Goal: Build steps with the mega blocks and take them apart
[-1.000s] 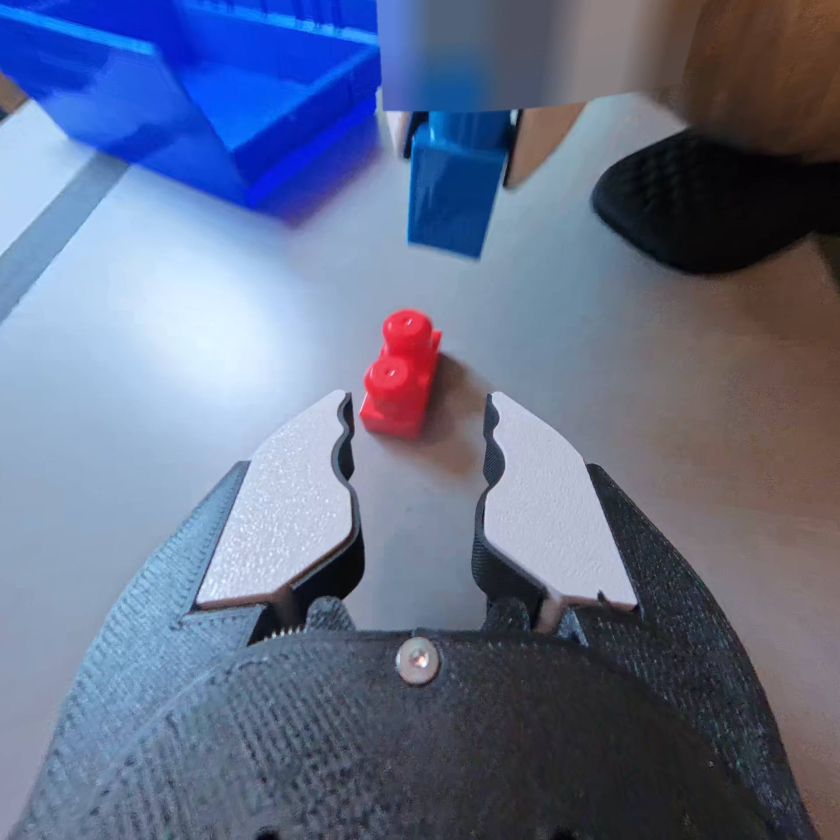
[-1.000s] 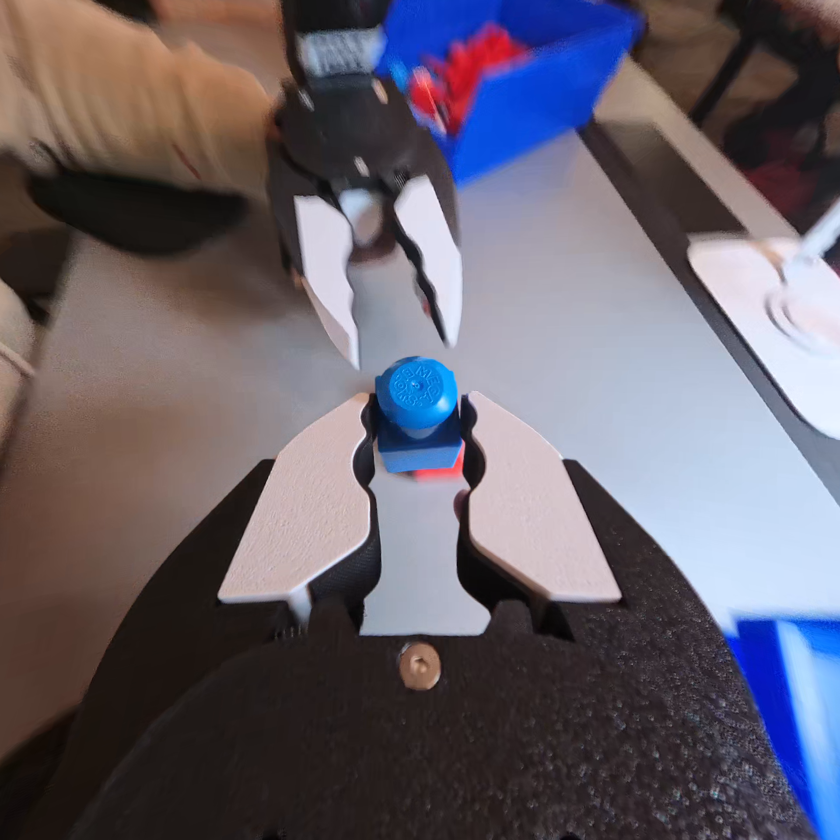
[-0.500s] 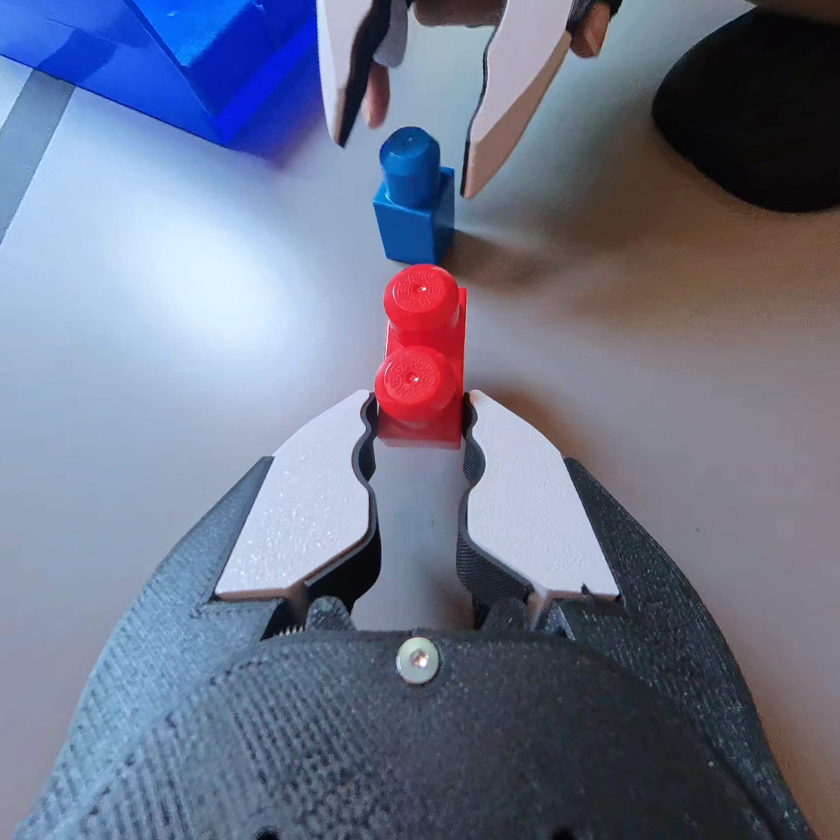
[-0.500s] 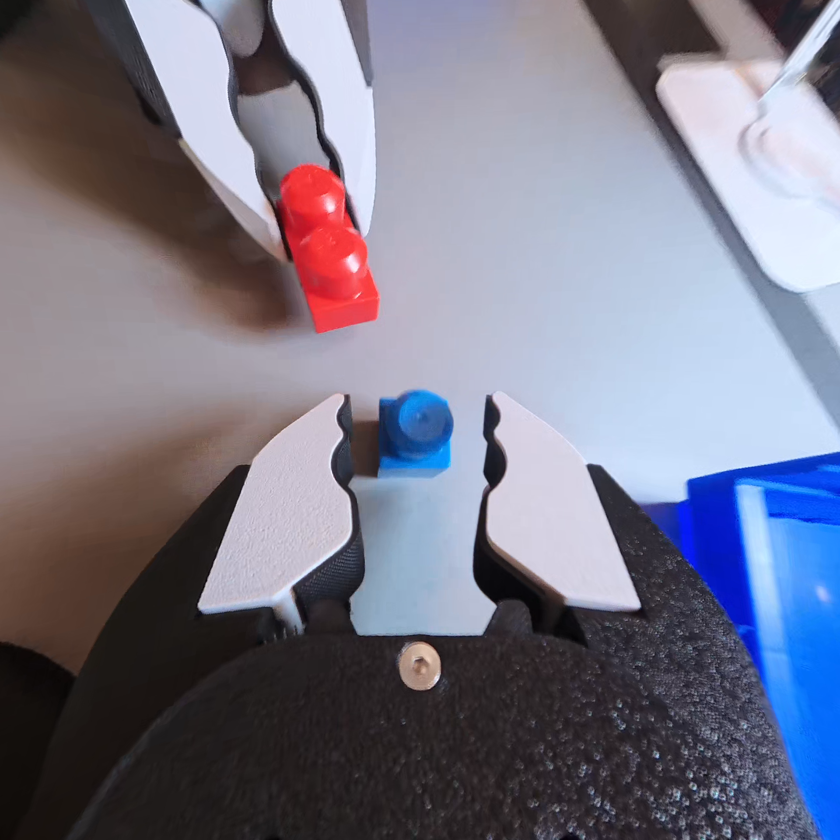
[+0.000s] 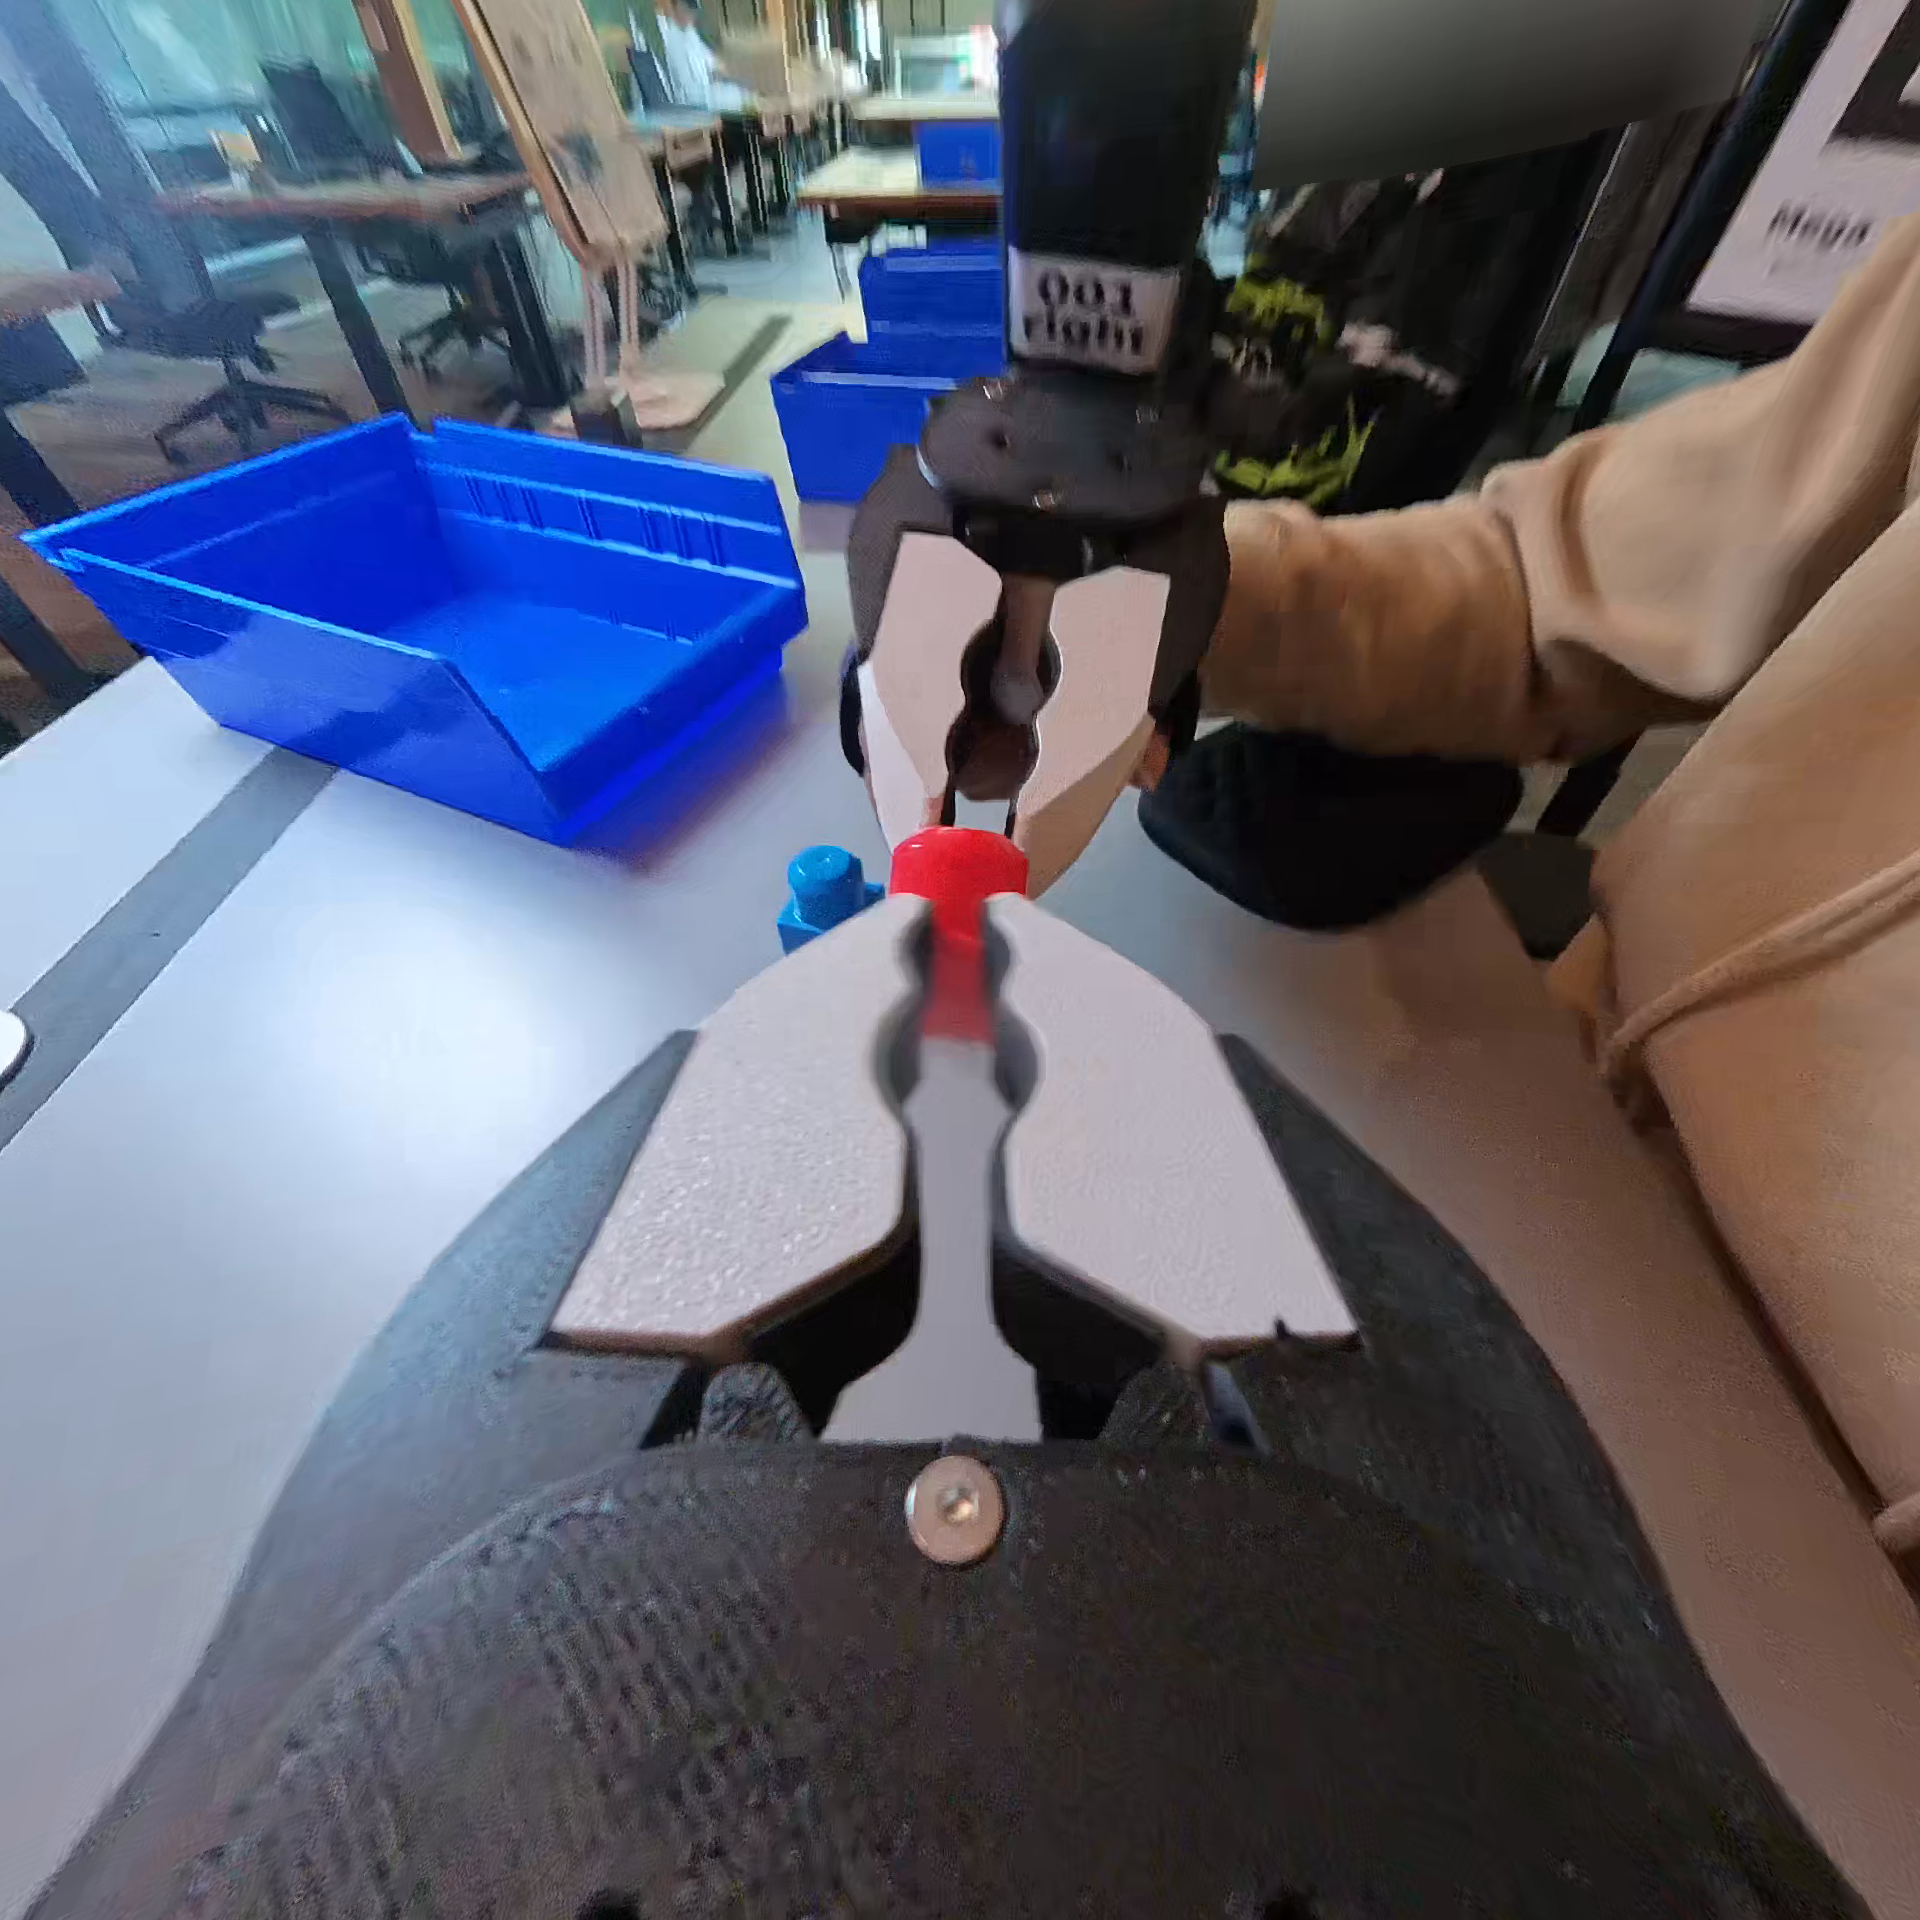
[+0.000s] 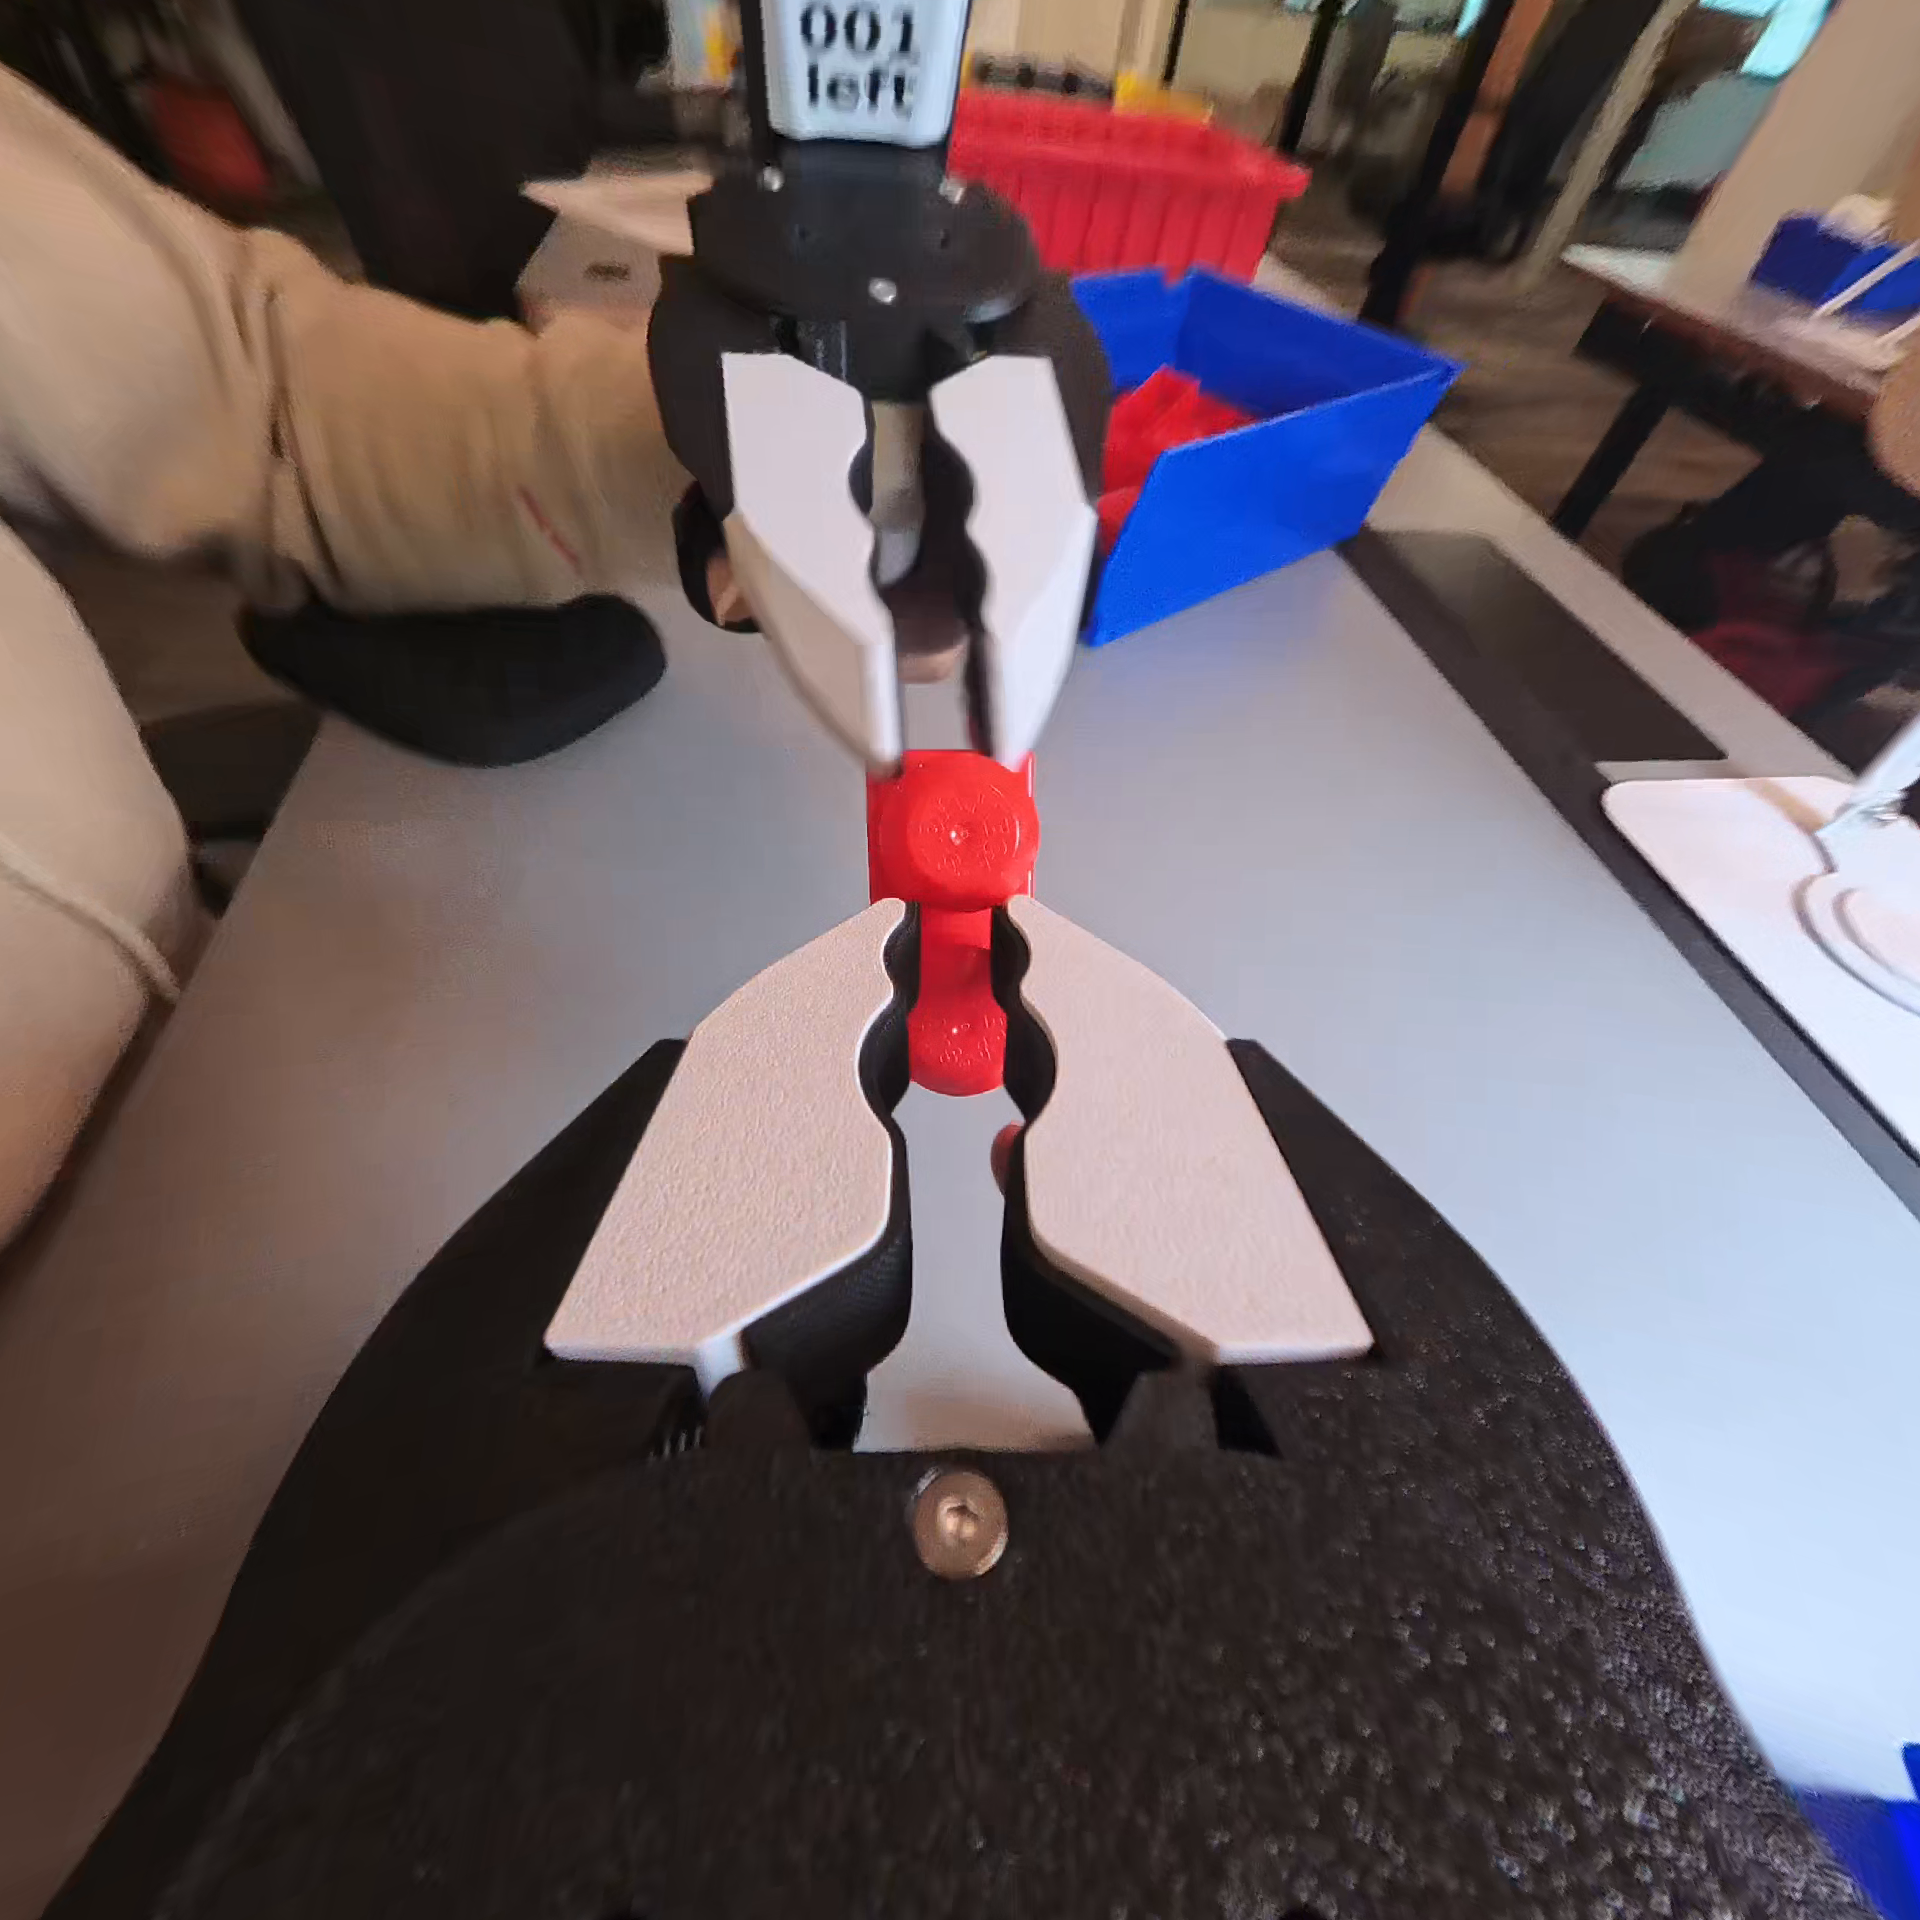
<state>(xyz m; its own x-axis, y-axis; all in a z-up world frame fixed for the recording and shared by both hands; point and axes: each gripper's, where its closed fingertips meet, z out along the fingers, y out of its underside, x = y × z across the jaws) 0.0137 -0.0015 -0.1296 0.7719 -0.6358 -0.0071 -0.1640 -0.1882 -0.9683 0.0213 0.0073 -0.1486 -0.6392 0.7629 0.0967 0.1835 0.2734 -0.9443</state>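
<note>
A red two-stud block (image 6: 954,842) is held above the grey table between both grippers. My left gripper (image 5: 956,909) is shut on one end of it (image 5: 956,977). In the right wrist view the left gripper (image 6: 940,753) comes in from the far side. My right gripper (image 6: 951,914) is shut on the other end, around the near stud. In the left wrist view the right gripper (image 5: 977,826) meets the block from the opposite side. A blue one-stud block (image 5: 821,904) stands on the table just left of the red block. It is hidden in the right wrist view.
An empty blue bin (image 5: 468,623) stands at the far left of the table. A blue bin with red blocks (image 6: 1278,468) sits behind the left gripper. A white base (image 6: 1766,894) lies to the right. A black object (image 5: 1320,821) and beige sleeves are close by. My left and right fingertips are right by each other.
The left gripper has lifted the red block off the table. The right gripper has left the blue block on the table and shut on the red block's other end.
</note>
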